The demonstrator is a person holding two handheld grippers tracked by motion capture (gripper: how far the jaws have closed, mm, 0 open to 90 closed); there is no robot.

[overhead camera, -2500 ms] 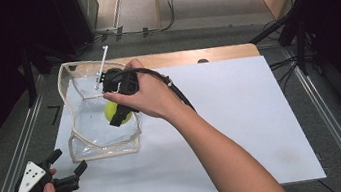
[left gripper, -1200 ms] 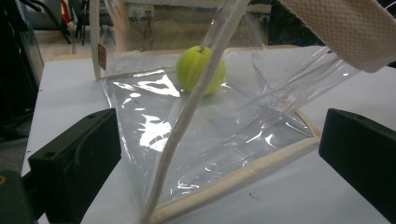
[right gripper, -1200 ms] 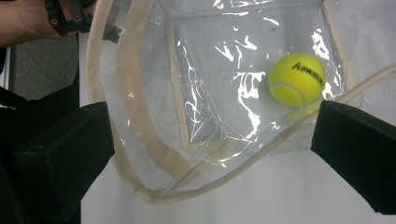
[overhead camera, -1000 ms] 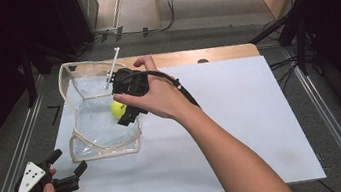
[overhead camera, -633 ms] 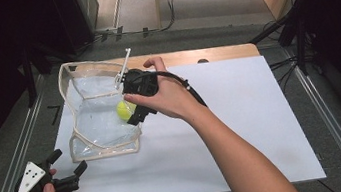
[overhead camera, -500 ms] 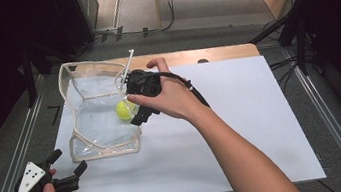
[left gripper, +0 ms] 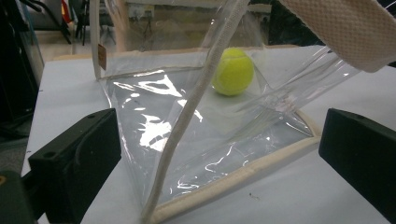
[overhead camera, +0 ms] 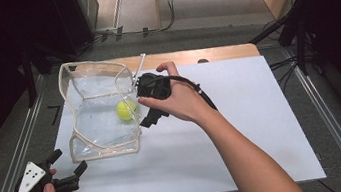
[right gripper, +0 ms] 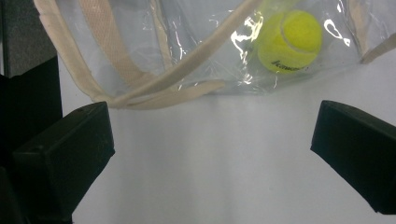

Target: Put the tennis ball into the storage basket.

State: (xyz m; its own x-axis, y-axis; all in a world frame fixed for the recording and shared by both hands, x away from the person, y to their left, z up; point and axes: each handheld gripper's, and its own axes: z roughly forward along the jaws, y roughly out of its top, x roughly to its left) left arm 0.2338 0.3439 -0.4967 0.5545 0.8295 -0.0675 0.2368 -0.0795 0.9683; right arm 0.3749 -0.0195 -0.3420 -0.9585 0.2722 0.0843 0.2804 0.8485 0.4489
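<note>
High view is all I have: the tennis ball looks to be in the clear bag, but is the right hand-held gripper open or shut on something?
Observer: The right hand-held gripper is open; its jaws stand wide apart with nothing between them but white table.
Operator: Is the ball touching those jaws?
Observer: No. The tennis ball lies behind the clear bag wall, beyond the jaws.
Operator: And the left one?
Observer: The left hand-held gripper is open too, facing the bag's cream-trimmed corner, which lies between its jaws without touching them.
</note>
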